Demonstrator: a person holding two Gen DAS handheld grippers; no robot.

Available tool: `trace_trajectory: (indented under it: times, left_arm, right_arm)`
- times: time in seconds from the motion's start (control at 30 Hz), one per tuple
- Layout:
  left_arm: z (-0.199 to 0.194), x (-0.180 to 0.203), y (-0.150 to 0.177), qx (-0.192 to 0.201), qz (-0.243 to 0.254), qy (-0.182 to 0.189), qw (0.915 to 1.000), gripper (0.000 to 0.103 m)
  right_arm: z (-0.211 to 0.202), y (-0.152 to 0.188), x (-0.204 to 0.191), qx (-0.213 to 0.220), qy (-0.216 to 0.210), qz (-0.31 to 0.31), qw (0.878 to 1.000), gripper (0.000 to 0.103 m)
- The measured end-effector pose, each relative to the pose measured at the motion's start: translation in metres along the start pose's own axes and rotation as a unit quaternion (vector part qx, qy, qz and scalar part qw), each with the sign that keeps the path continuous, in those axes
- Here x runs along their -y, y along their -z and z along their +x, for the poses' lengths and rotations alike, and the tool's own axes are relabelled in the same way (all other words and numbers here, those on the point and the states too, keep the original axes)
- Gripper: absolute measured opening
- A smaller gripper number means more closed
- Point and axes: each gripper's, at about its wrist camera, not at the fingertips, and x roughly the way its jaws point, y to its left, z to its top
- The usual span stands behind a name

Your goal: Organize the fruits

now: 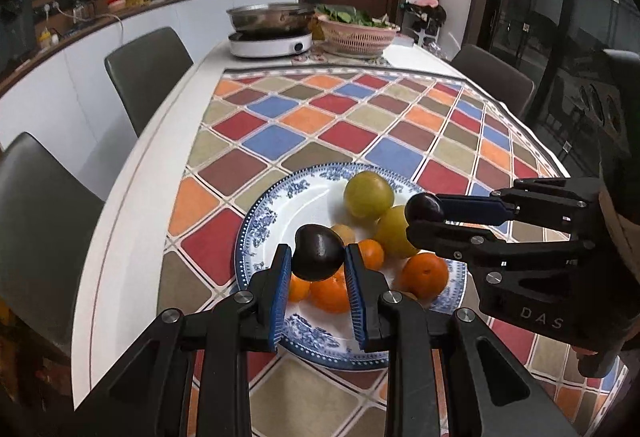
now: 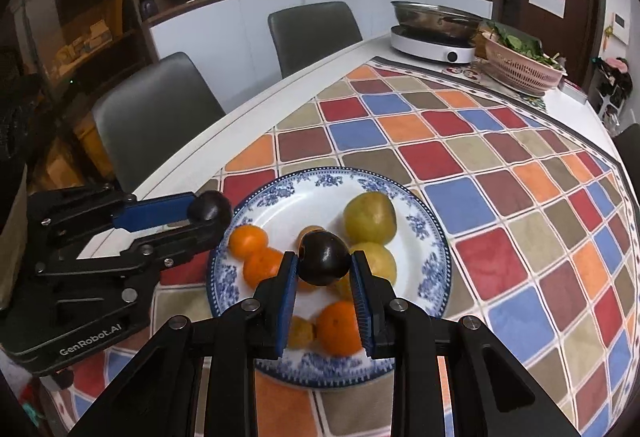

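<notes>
A blue-and-white plate (image 1: 276, 213) (image 2: 296, 193) sits on the chequered tablecloth and holds two green fruits (image 1: 368, 195) (image 2: 370, 217) and several oranges (image 1: 425, 275) (image 2: 248, 241). My left gripper (image 1: 319, 257) is shut on a dark plum (image 1: 319, 252) and holds it above the plate's near side; it shows in the right wrist view (image 2: 208, 213) at the plate's left rim. My right gripper (image 2: 324, 261) is shut on a second dark plum (image 2: 325, 257) above the plate; it shows in the left wrist view (image 1: 424, 211) from the right.
A steel pot on a white induction cooker (image 1: 270, 43) (image 2: 434, 45) and a pink basket of greens (image 1: 356, 33) (image 2: 520, 67) stand at the table's far end. Grey chairs (image 1: 148, 77) (image 2: 152, 117) line the left side. The tablecloth (image 1: 340, 117) stretches beyond the plate.
</notes>
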Motion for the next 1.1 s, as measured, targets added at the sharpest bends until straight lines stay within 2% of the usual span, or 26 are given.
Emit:
trace_trajectory:
  times: [0.23,0.33,0.37,0.47,0.5,0.67,0.77,0.83,0.9,0.97,1.03,1.1]
  left_arm:
    - [0.018,-0.005,-0.007,-0.020,0.004,0.000,0.9998,0.028]
    - [0.018,-0.006,-0.010,-0.023,0.008,-0.010,0.9996,0.037]
    - [0.017,-0.005,-0.010,-0.020,0.010,-0.014,0.9996,0.040]
    - [0.011,-0.002,-0.008,-0.016,0.016,-0.031,0.9993,0.041]
    - [0.006,-0.001,-0.006,-0.013,0.016,-0.038,0.9991,0.041]
    - [-0.019,0.008,0.006,0.006,0.007,-0.055,0.9984,0.042]
    - [-0.037,0.015,0.015,0.018,0.004,-0.068,0.9975,0.044]
    - [-0.049,0.022,0.020,0.028,0.004,-0.072,0.9970,0.046]
    - [-0.063,0.030,0.025,0.042,0.005,-0.077,0.9961,0.054]
    - [-0.078,0.037,0.031,0.053,0.001,-0.088,0.9947,0.058]
    - [-0.093,0.044,0.039,0.066,-0.011,-0.084,0.9942,0.059]
    - [-0.103,0.050,0.044,0.071,-0.016,-0.081,0.9941,0.068]
  right_arm:
    - [0.017,-0.007,0.002,-0.004,-0.001,-0.002,1.000,0.028]
    - [0.019,-0.009,0.003,-0.003,-0.004,0.001,1.000,0.028]
    - [0.019,-0.009,0.004,-0.003,-0.005,0.005,1.000,0.029]
    - [0.014,-0.007,0.007,0.009,0.007,0.014,1.000,0.042]
    - [0.011,-0.005,0.007,0.012,0.012,0.011,1.000,0.042]
    - [-0.013,0.007,0.008,0.032,0.044,0.016,0.998,0.043]
    - [-0.031,0.017,0.007,0.047,0.066,0.020,0.997,0.055]
    - [-0.045,0.025,0.006,0.057,0.075,0.022,0.995,0.055]
    - [-0.059,0.033,0.004,0.064,0.086,0.030,0.994,0.059]
    - [-0.075,0.042,0.003,0.074,0.091,0.042,0.992,0.066]
    - [-0.090,0.051,0.001,0.085,0.094,0.050,0.991,0.068]
    - [-0.107,0.059,-0.002,0.095,0.099,0.056,0.989,0.070]
